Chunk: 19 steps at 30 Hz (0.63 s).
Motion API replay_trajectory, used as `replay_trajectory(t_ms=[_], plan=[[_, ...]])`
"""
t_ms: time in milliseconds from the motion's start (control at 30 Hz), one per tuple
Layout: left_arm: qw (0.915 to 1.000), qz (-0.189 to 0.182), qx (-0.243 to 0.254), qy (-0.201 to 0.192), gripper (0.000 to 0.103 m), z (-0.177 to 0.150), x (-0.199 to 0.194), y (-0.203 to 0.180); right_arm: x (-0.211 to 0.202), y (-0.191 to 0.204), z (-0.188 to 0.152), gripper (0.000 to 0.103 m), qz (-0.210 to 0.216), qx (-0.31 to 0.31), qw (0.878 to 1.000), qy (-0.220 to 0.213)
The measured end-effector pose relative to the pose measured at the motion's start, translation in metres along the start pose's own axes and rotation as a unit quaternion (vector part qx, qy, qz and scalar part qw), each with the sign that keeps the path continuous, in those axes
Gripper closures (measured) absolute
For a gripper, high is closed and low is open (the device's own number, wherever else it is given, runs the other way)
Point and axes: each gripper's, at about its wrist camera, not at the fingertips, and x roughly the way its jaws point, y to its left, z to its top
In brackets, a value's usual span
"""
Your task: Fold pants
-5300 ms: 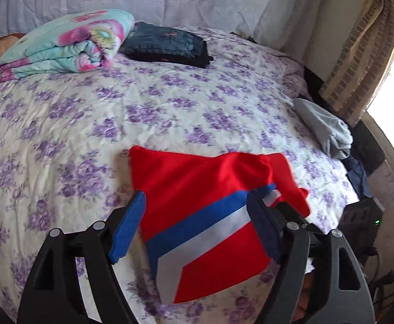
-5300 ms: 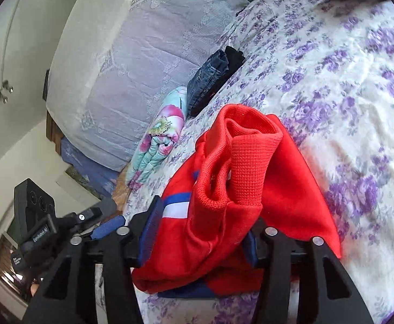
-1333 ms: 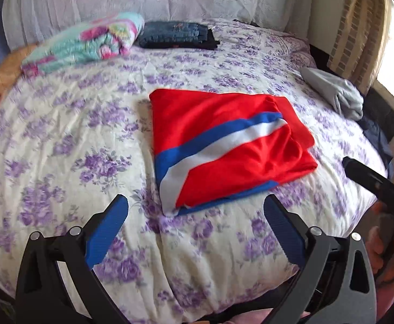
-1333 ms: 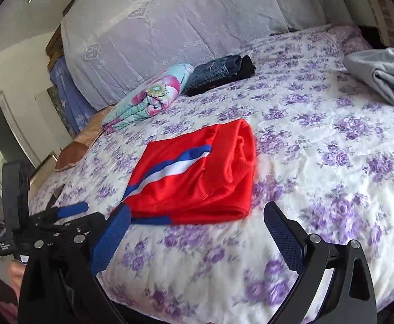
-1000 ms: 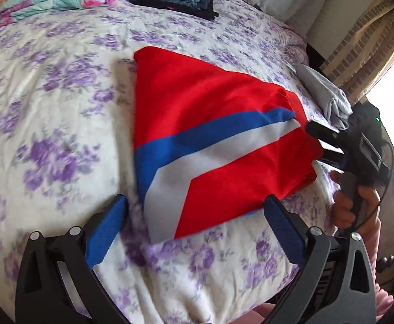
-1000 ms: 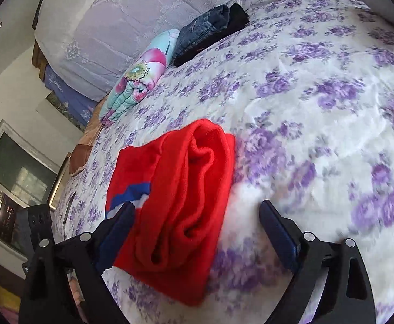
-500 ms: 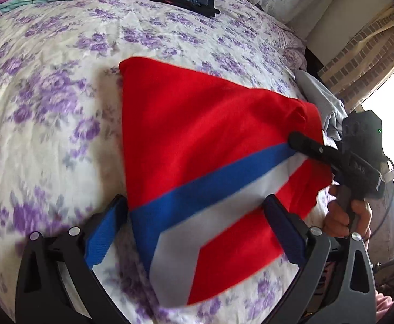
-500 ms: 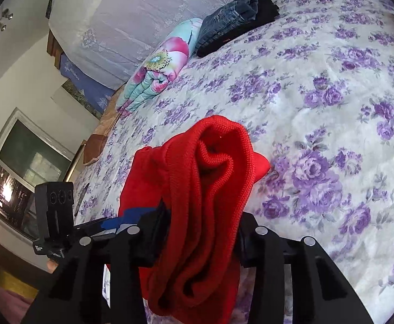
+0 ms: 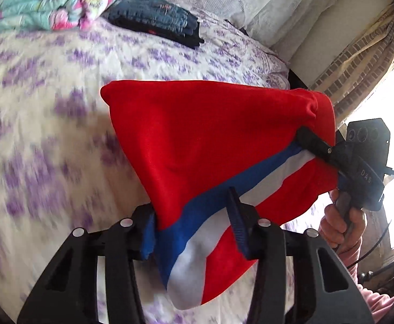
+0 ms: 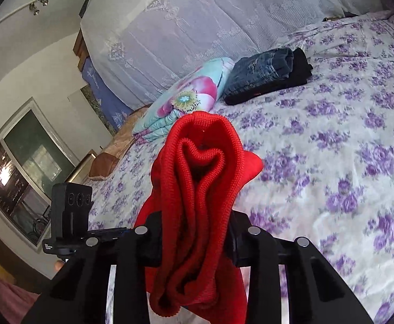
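The folded red pants [image 9: 213,140], a smooth knit crossed by a blue and a white stripe, are seen at the centre of the left wrist view, lifted off the bed [image 9: 48,124], whose cream cover is printed with purple flowers. At the lower centre, the left hand-held gripper [image 9: 194,226] is closing, and its blue pads are pressed on the striped corner of the pants. At the right edge, the right hand-held gripper [image 9: 309,139] is seen clamped on the opposite side, carried by a hand [image 9: 341,222].

In the right wrist view, the left hand-held gripper [image 10: 121,229] appears at the lower left. At the centre, the ribbed, bunched edge of the pants [image 10: 199,189] is squeezed between the closing jaws of the right hand-held gripper [image 10: 194,240]; the stripes are hidden here. Beyond, a rolled floral blanket [image 10: 186,100] lies just beside folded jeans [image 10: 264,73], before a white lace cloth [image 10: 202,19].
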Motion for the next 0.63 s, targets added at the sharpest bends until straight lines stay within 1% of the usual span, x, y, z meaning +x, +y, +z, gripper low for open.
replay_trajectory(t_ms=[67,133,167,200,233,267,333,367,400,433,467,500,533,567,600,633], plan=[[0.9992,0.023,0.026,-0.018,0.058,0.031,-0.003,-0.004,0.013,-0.004,0.030,0.069,0.005,-0.002,1.000,-0.017],[0.9964,0.049,0.056,-0.040,0.053,0.061,-0.004,-0.007,0.027,-0.016,0.058,0.069,0.019,0.012,0.999,-0.031],[0.9938,0.069,0.070,-0.053,0.049,0.076,0.000,-0.007,0.037,-0.025,0.071,0.069,0.027,0.021,0.999,-0.034],[0.9897,0.096,0.084,-0.064,0.046,0.088,0.007,-0.007,0.047,-0.033,0.080,0.069,0.030,0.028,0.999,-0.034],[0.9870,0.114,0.092,-0.065,0.045,0.097,0.016,-0.004,0.062,-0.044,0.089,0.068,0.028,0.033,0.999,-0.028],[0.9857,0.130,0.092,-0.056,0.044,0.107,0.032,0.003,0.078,-0.057,0.094,0.068,0.021,0.041,0.999,-0.021],[0.9860,0.149,0.068,-0.030,0.045,0.118,0.065,0.023,0.109,-0.082,0.093,0.067,-0.007,0.059,0.998,-0.006],[0.9850,0.161,0.058,-0.018,0.045,0.121,0.080,0.033,0.125,-0.095,0.088,0.056,-0.030,0.065,0.997,0.008],[0.9834,0.173,0.053,-0.013,0.040,0.121,0.090,0.040,0.135,-0.103,0.081,0.046,-0.060,0.069,0.996,0.020],[0.9834,0.174,0.047,-0.021,0.034,0.119,0.093,0.045,0.141,-0.113,0.073,0.046,-0.092,0.081,0.992,0.032],[0.9817,0.183,0.044,-0.028,0.026,0.119,0.091,0.045,0.139,-0.117,0.070,0.043,-0.085,0.096,0.991,0.035],[0.9787,0.197,0.050,-0.031,0.026,0.119,0.087,0.041,0.133,-0.116,0.072,0.035,-0.076,0.100,0.992,0.032],[0.9754,0.208,0.064,-0.037,0.026,0.119,0.082,0.035,0.120,-0.108,0.074,0.030,-0.077,0.093,0.993,0.016],[0.9720,0.217,0.074,-0.050,0.025,0.118,0.076,0.029,0.108,-0.098,0.075,0.024,-0.088,0.076,0.993,-0.006],[0.9690,0.227,0.078,-0.060,0.023,0.116,0.070,0.024,0.096,-0.087,0.075,0.023,-0.097,0.058,0.993,-0.025],[0.9677,0.230,0.080,-0.065,0.022,0.113,0.066,0.020,0.089,-0.077,0.075,0.023,-0.100,0.047,0.993,-0.037]])
